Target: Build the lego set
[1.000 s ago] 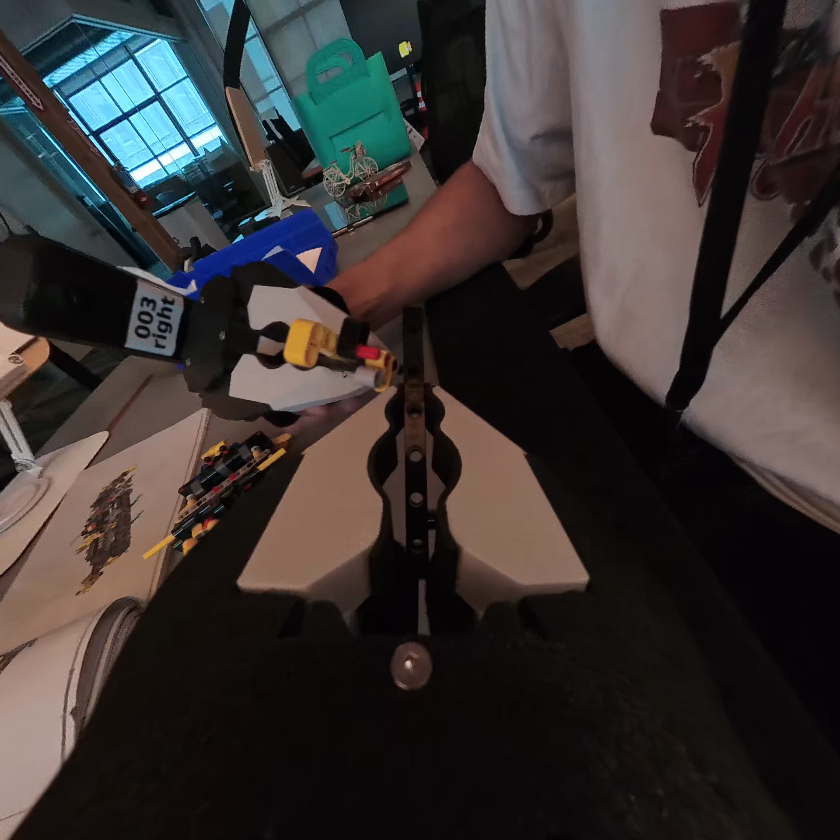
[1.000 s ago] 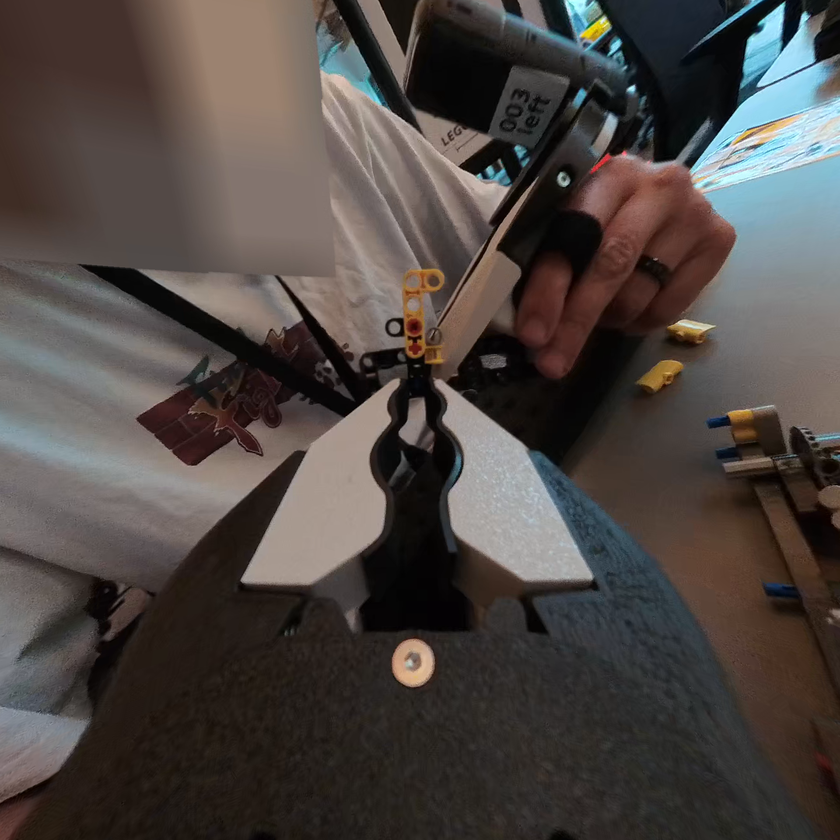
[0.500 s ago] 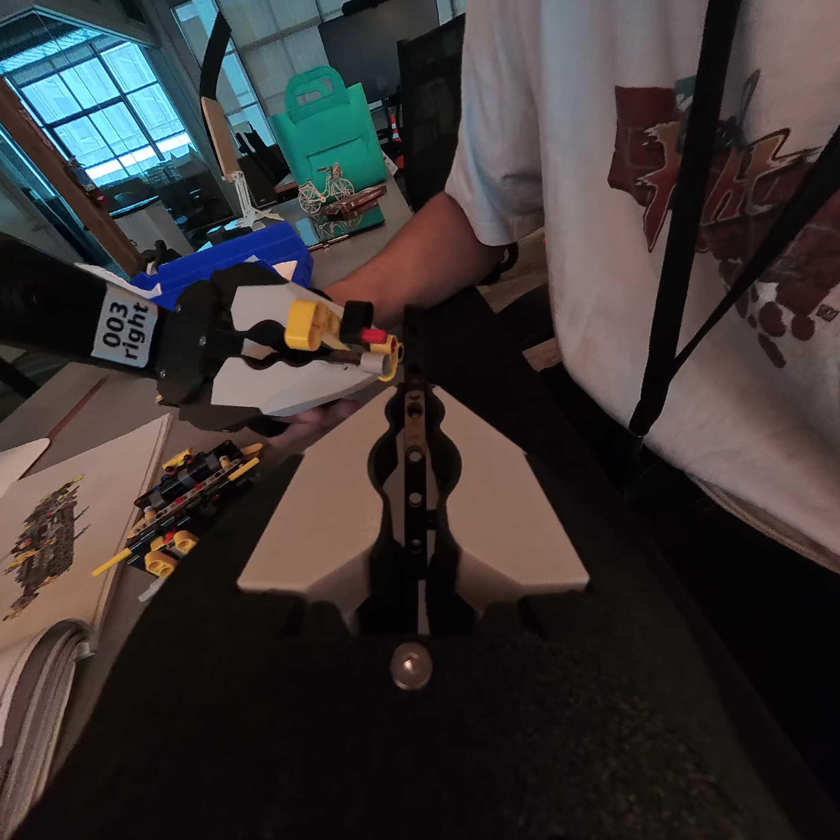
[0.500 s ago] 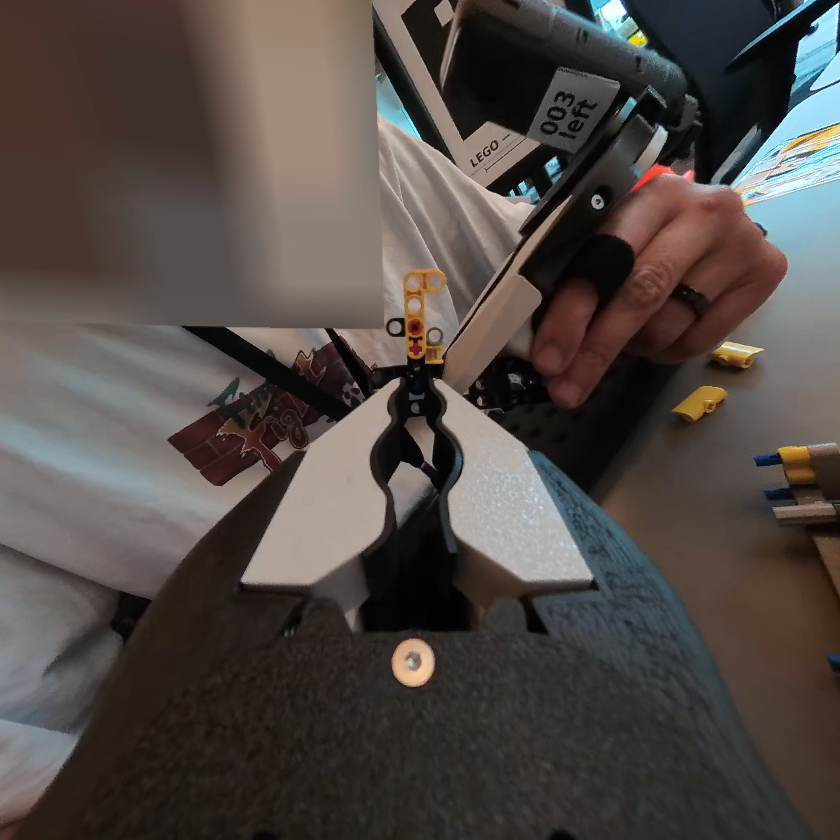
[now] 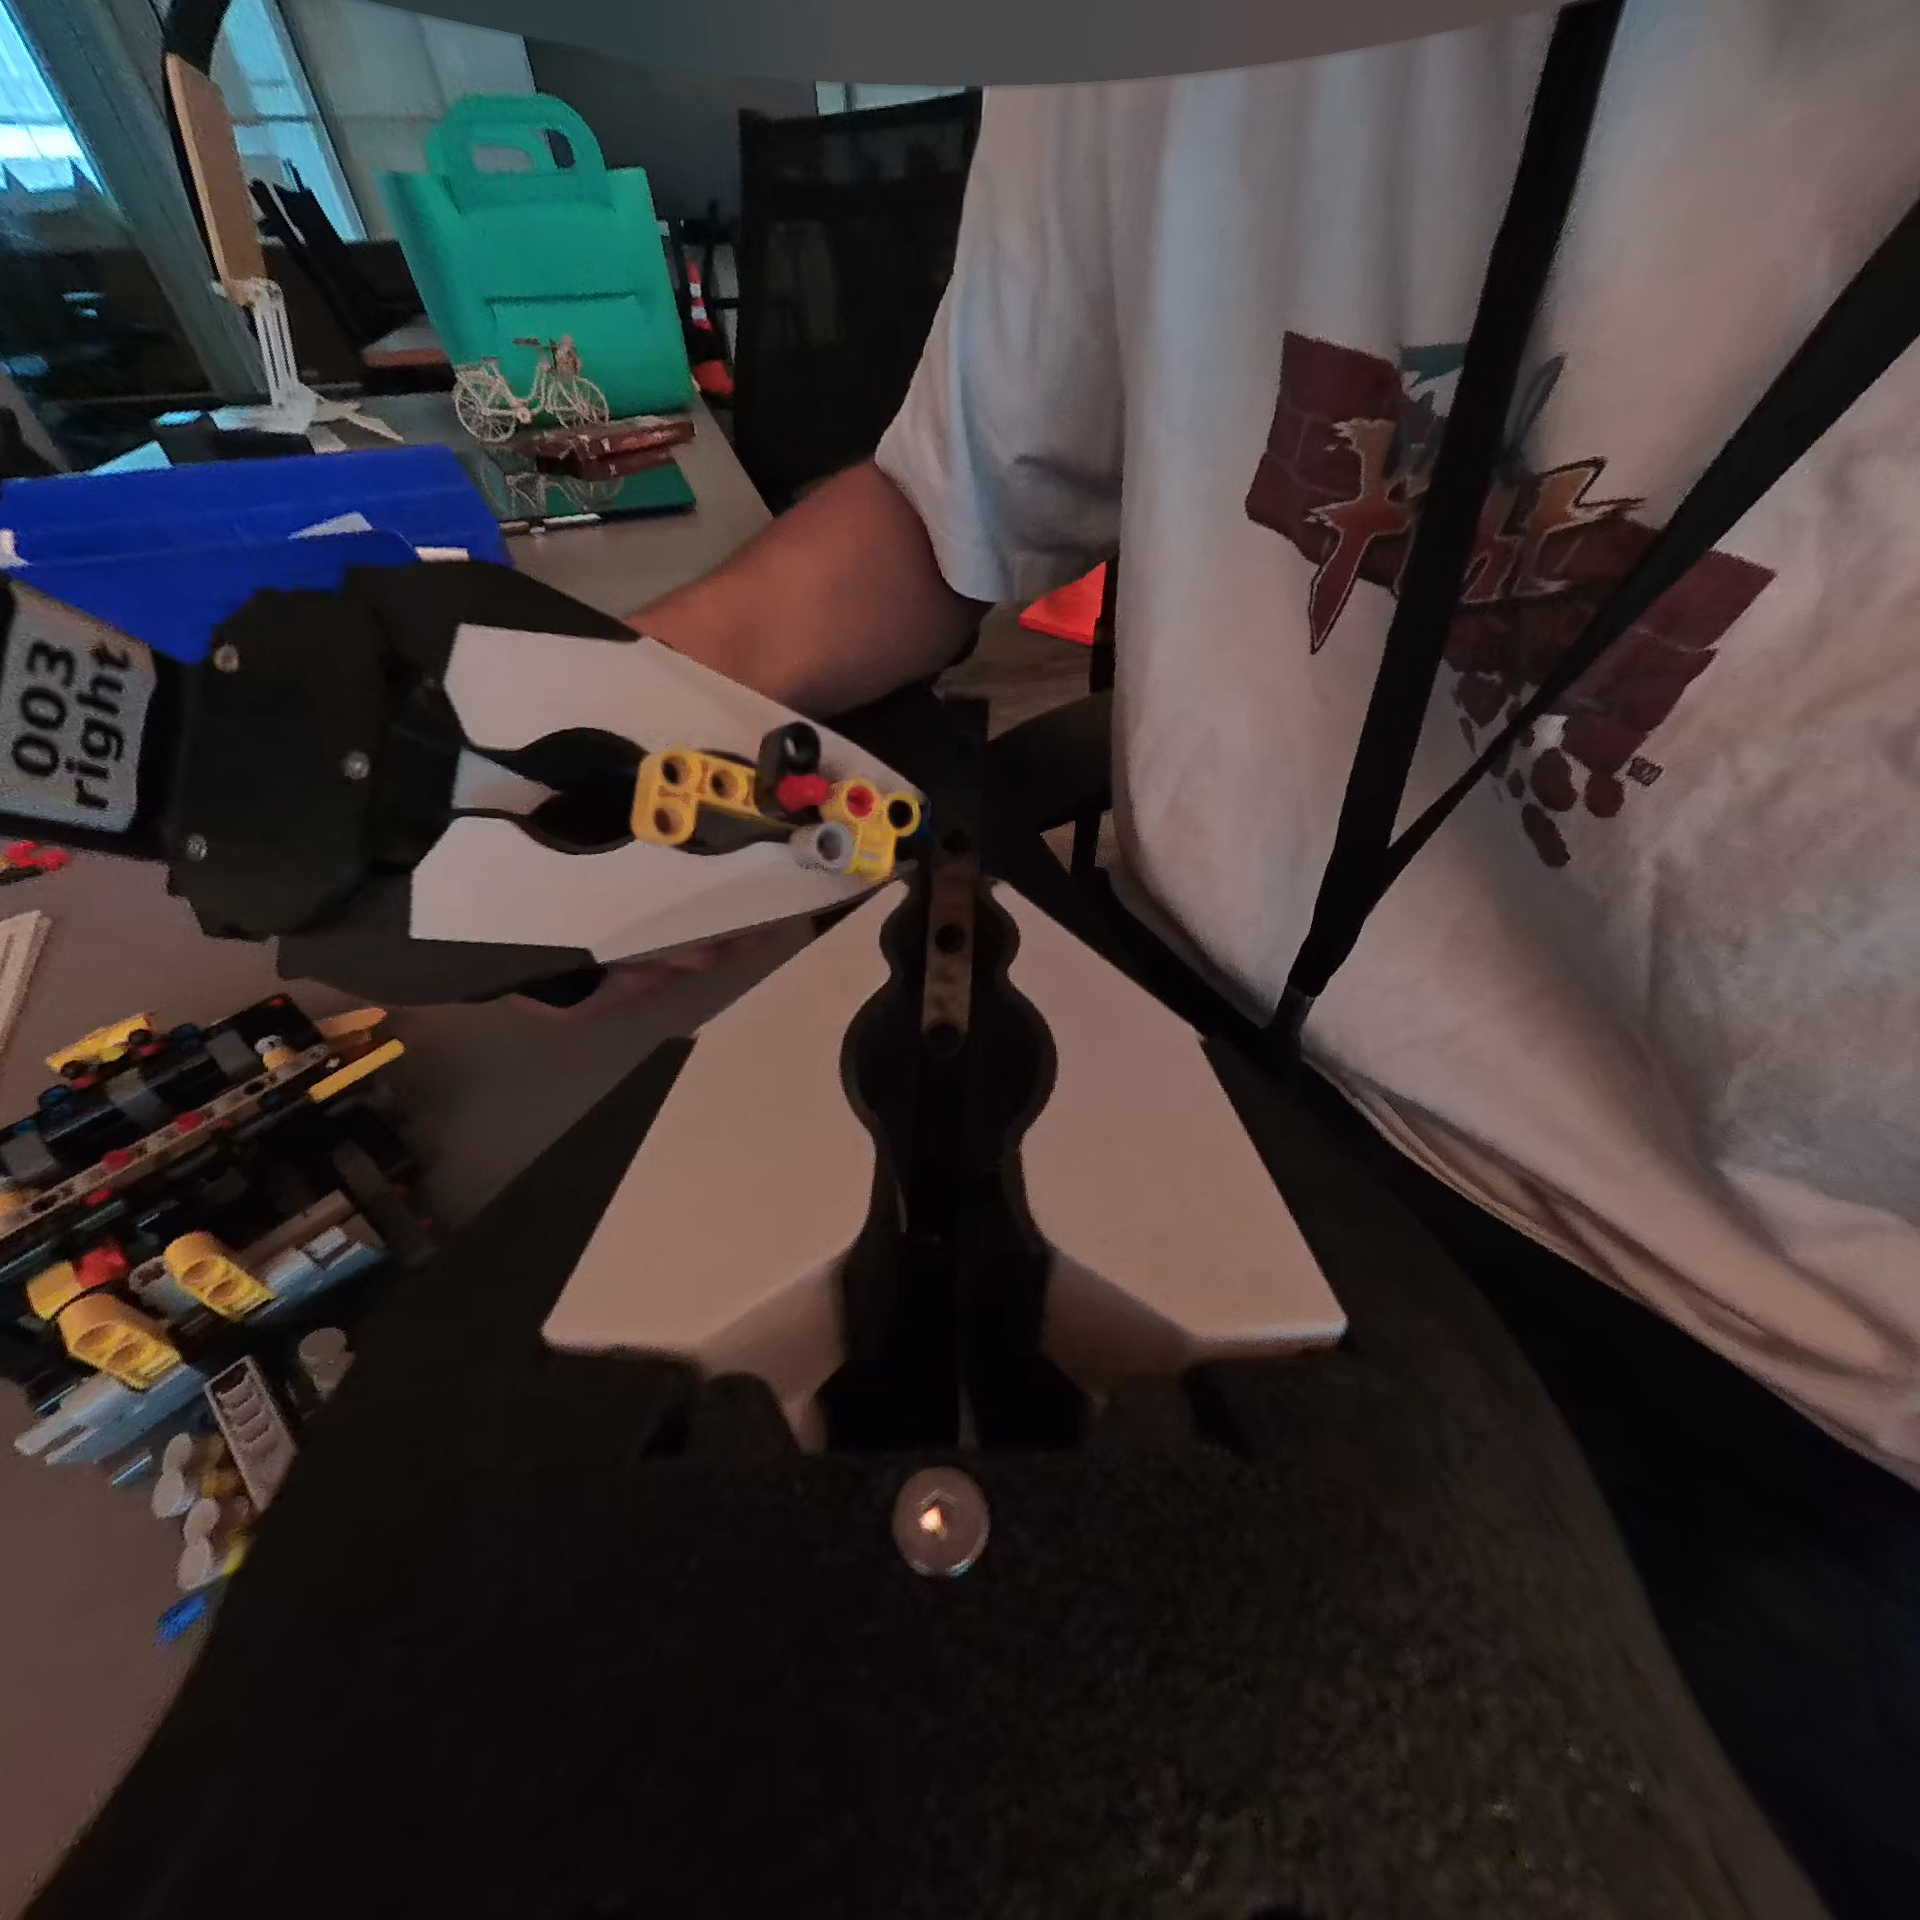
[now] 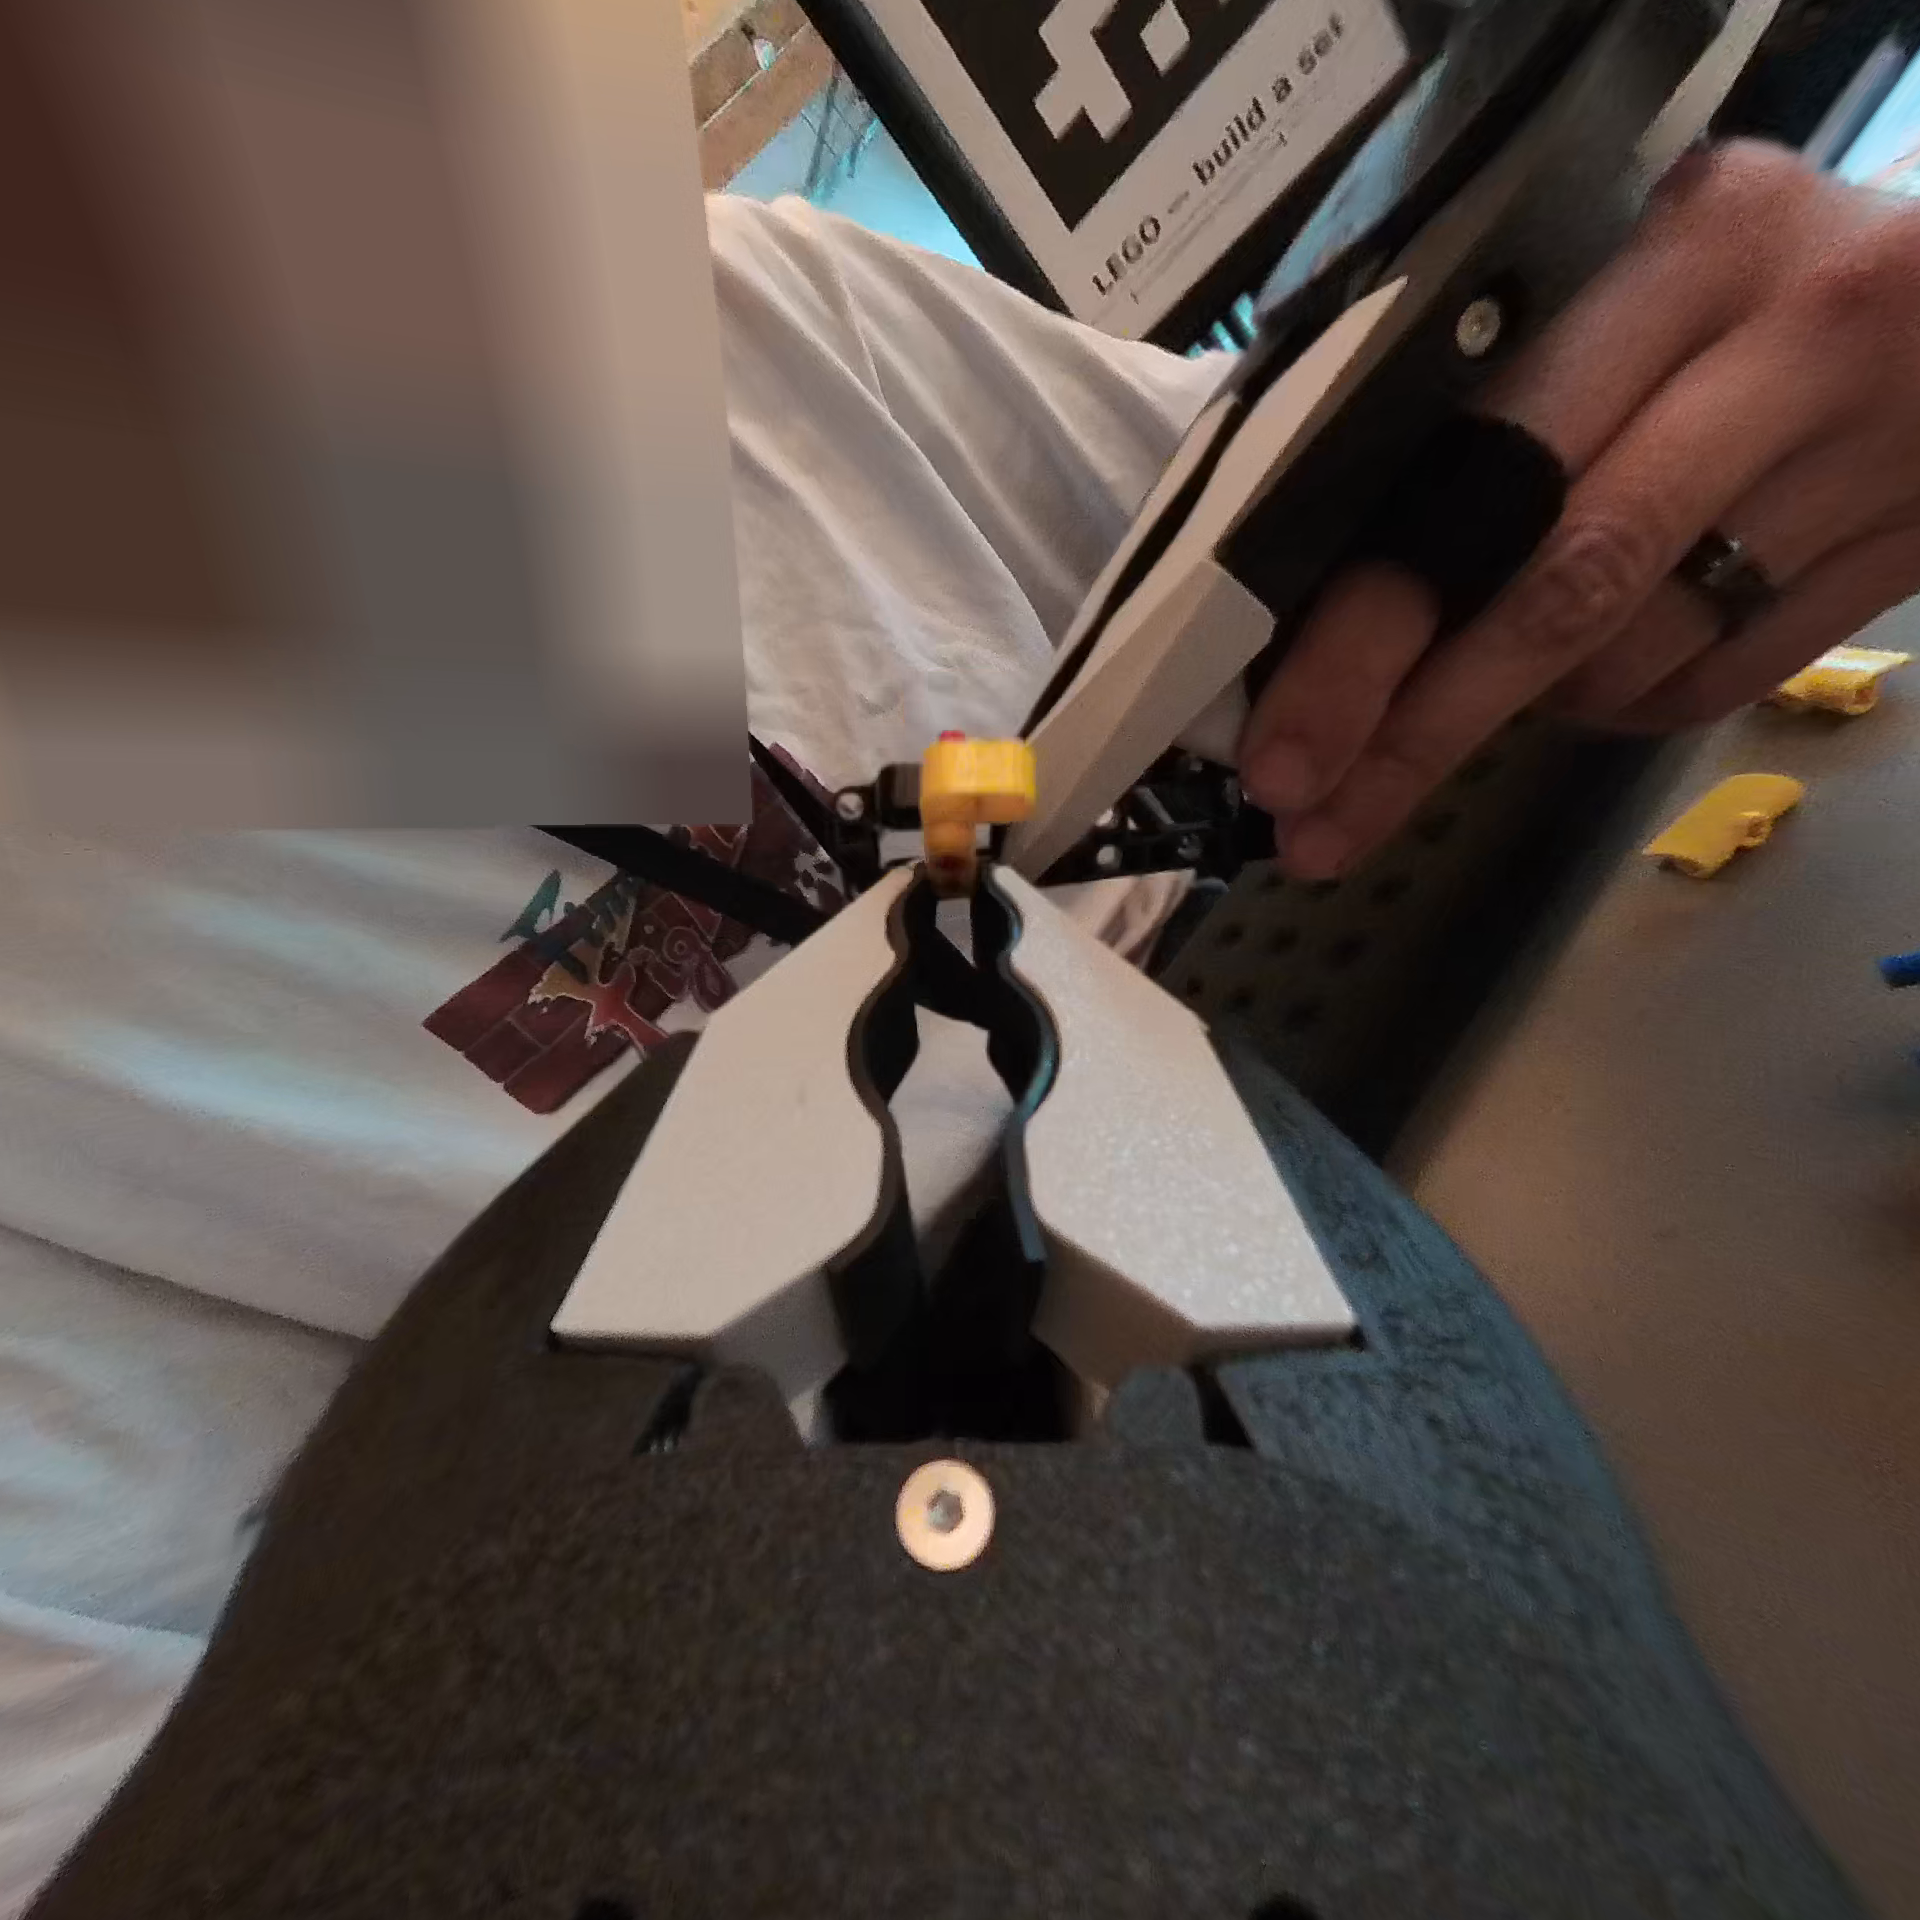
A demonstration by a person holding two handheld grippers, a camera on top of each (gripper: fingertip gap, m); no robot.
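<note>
My left gripper (image 5: 951,894) is shut on a long black holed beam (image 5: 948,956) that stands up between its fingers. My right gripper (image 6: 954,878) is shut on a small yellow lego assembly (image 6: 975,795) with red pins and a grey bush. In the left wrist view the right gripper (image 5: 904,831) comes in from the left and its yellow assembly (image 5: 774,805) touches the top of the black beam. In the right wrist view the left gripper (image 6: 1029,842) comes in from the upper right, held by a hand (image 6: 1621,499), its tip against the yellow piece.
A partly built black and yellow lego model (image 5: 166,1164) lies on the grey table (image 5: 499,1081) at the left. Loose yellow pieces (image 6: 1725,826) lie on the table at the right. A blue bin (image 5: 239,530) and a green bag (image 5: 540,281) stand farther back. The person's white shirt (image 5: 1455,520) is close ahead. Left and right tips are no more than a few centimetres apart.
The two grippers have come together: the yellow assembly has turned and moved onto the top of the black beam. Both views have swung toward the person's chest.
</note>
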